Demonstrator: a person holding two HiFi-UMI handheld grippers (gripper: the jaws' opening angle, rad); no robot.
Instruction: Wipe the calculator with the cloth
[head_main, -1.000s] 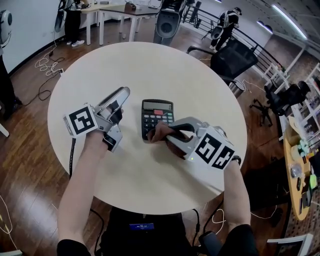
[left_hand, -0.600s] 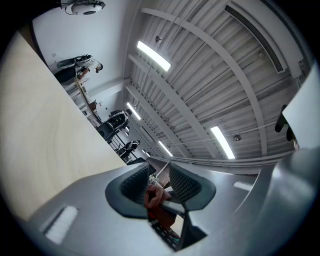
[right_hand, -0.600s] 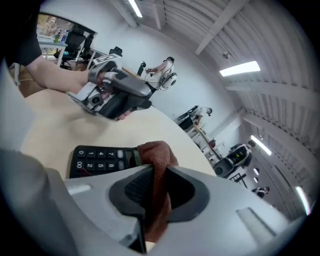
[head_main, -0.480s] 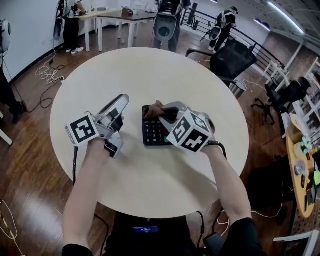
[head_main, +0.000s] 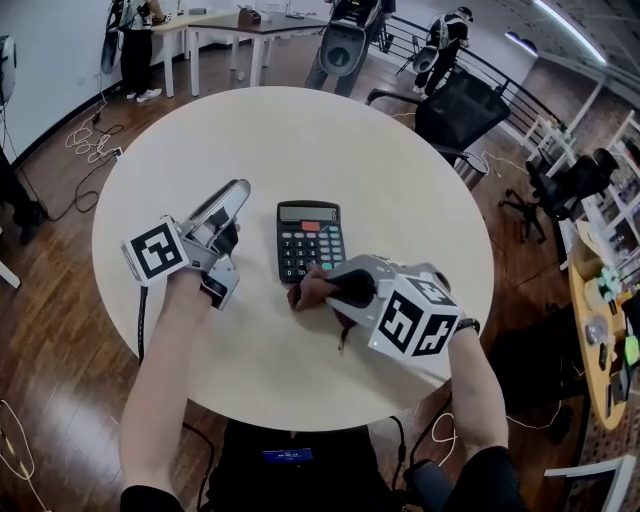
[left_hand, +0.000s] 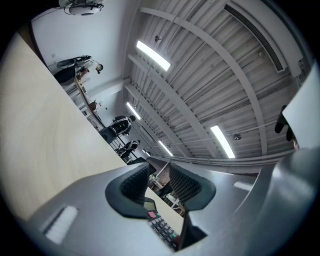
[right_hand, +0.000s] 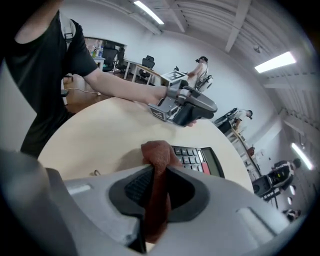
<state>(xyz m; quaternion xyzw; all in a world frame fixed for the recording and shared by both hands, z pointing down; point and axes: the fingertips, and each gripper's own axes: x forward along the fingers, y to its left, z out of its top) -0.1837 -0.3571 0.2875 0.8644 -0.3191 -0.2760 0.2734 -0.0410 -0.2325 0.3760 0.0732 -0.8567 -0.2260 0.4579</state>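
Observation:
A black calculator (head_main: 310, 240) lies flat on the round beige table (head_main: 300, 130), screen away from me. My right gripper (head_main: 320, 290) is shut on a brown cloth (head_main: 305, 292), whose bunched end sits at the calculator's near edge. In the right gripper view the cloth (right_hand: 157, 155) stands pinched between the pads, just in front of the calculator's keys (right_hand: 197, 159). My left gripper (head_main: 236, 196) rests left of the calculator, tilted upward, jaws slightly apart and empty. Through that gap in the left gripper view (left_hand: 157, 182) part of the calculator (left_hand: 162, 227) shows.
A black office chair (head_main: 455, 115) stands behind the table at the right. Desks (head_main: 240, 25) and people are further back. Cables (head_main: 85, 135) lie on the wooden floor at the left. More chairs and a cluttered bench (head_main: 600, 330) are on the right.
The right gripper moved with the cloth up over the calculator's screen end, then came back to its near edge. The left gripper stayed where it was.

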